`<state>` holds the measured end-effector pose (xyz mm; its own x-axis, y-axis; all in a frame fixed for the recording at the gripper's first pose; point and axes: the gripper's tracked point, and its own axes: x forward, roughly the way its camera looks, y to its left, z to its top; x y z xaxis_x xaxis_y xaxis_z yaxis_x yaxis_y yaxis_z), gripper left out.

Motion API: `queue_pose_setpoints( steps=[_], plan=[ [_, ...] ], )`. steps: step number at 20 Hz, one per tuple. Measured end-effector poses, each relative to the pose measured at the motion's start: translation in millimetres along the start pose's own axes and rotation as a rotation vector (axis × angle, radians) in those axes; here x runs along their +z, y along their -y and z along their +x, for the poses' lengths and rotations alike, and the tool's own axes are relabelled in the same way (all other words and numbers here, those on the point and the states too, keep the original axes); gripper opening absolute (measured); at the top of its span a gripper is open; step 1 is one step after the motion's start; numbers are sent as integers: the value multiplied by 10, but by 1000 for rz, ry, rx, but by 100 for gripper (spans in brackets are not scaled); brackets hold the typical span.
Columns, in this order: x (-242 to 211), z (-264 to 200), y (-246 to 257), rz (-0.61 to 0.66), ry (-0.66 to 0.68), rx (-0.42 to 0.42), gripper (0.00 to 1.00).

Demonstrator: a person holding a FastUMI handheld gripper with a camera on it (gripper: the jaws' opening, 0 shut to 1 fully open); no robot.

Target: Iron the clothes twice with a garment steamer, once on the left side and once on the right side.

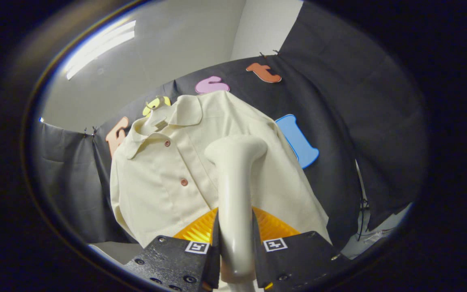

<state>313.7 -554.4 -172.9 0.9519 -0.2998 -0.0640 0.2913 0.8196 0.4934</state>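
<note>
My hand-held gripper (236,259) is clamped on the garment steamer (235,194), both fingers pressing its smooth cream handle. Its rounded head rises just ahead of the fingers, in front of the shirt (168,178): pale cream, collared, reddish buttons, hanging against the booth's black cloth wall.

One shirt (185,170), two buttons (184,182), one garment steamer (235,182), one gripper (235,259).

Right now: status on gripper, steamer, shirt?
Gripper shut on steamer, handle between both fingers. Steamer head up against cream shirt, right of the button line. Shirt hanging on black cloth wall. Nothing in the way.
</note>
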Motion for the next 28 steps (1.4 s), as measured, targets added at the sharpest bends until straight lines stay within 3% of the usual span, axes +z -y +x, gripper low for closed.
queue_pose_setpoints(
  steps=[28],
  plan=[
    [-1522,-830,788,140,-206,-132,34]
  ],
)
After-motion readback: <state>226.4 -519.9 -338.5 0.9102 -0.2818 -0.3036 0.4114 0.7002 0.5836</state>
